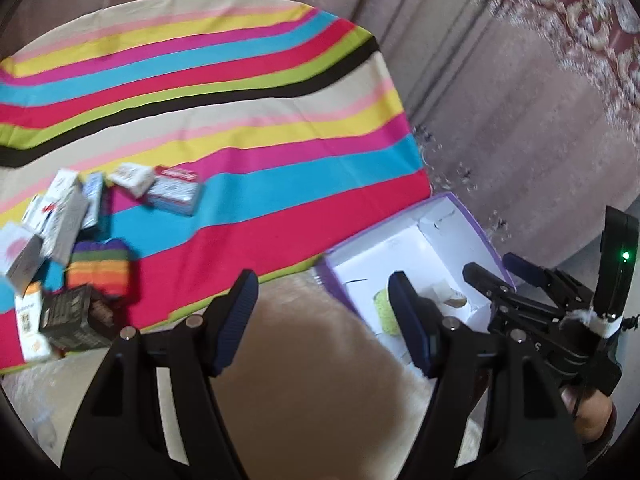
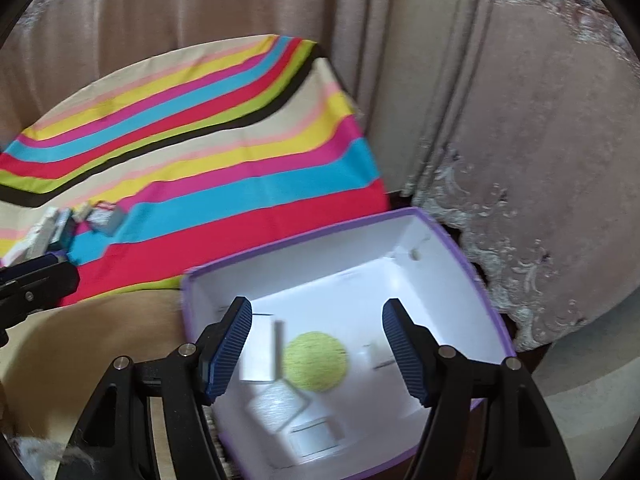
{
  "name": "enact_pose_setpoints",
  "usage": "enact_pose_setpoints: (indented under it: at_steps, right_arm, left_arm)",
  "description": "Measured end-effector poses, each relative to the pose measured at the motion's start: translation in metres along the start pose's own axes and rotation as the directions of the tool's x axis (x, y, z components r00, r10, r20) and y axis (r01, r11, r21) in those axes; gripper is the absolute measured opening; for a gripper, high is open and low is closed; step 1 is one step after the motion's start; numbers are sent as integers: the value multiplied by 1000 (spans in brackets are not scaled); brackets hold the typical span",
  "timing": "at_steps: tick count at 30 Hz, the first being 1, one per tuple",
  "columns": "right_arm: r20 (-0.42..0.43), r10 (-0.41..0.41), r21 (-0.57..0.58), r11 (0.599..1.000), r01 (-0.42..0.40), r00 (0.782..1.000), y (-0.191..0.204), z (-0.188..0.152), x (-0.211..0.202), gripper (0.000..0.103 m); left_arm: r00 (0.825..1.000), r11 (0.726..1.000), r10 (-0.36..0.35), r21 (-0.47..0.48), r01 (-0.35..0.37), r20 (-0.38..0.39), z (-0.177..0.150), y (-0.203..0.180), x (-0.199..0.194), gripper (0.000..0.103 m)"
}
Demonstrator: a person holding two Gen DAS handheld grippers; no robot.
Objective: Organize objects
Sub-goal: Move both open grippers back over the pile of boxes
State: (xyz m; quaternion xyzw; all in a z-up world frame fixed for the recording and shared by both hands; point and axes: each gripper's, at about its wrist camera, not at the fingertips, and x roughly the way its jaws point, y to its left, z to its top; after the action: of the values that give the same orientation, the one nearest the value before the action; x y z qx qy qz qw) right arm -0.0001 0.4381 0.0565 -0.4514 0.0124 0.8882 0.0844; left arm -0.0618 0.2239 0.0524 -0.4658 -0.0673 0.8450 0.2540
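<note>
one green ball [image 2: 316, 361] in one purple box [image 2: 452, 236], among white cartons.

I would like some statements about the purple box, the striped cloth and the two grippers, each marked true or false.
1. A green ball lies inside the purple box. True.
2. The right gripper holds the green ball. False: its jaws stand apart with nothing between them, above the box.
3. The small cartons sit on the striped cloth. True.
4. The purple box is empty. False: it holds the ball and several white boxes.
5. The left gripper holds nothing. True.
</note>
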Motion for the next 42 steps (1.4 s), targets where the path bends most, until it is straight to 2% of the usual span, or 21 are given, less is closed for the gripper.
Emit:
enact_pose_setpoints:
  at_steps: [8, 19, 26, 31, 32, 34, 37, 40, 42]
  right_arm:
    - [-59, 191, -35, 981, -193, 980, 63, 0, -2, 69]
    - [-133, 265, -222, 931, -289, 955, 167, -6, -1, 69]
    - [-182, 274, -310, 896, -319, 944, 210, -9, 5, 69]
    - [-227, 319, -381, 841, -385, 920, 244, -11, 2, 69]
    - [-244, 335, -385, 828, -408, 910, 252, -10, 3, 69]
    - [-257, 343, -395, 816, -422, 904, 263, -9, 5, 69]
    - [-262, 346, -397, 812, -427, 901, 274, -10, 8, 69]
    - [-258, 335, -388, 823, -415, 906, 271, -9, 11, 69]
    - [-248, 331, -348, 847, -402, 911, 260, -4, 15, 69]
  left_arm:
    - [994, 991, 100, -91, -95, 53, -20, 62, -43, 71]
    - [977, 958, 198, -227, -174, 84, -57, 153, -95, 71]
    - [987, 945, 155, -296, -137, 37, -67, 188, -95, 71]
    - [981, 932, 193, -318, -173, 31, -68, 204, -101, 72]
    - [981, 928, 192, -330, -172, 28, -69, 207, -101, 73]
    - [985, 930, 170, -332, -156, 12, -68, 210, -96, 74]
    - [993, 952, 104, -282, -116, -56, -63, 206, -80, 80]
    - [988, 960, 109, -247, -133, -108, -53, 203, -66, 85]
    - [989, 965, 86, -236, -114, -123, -43, 200, -57, 93]
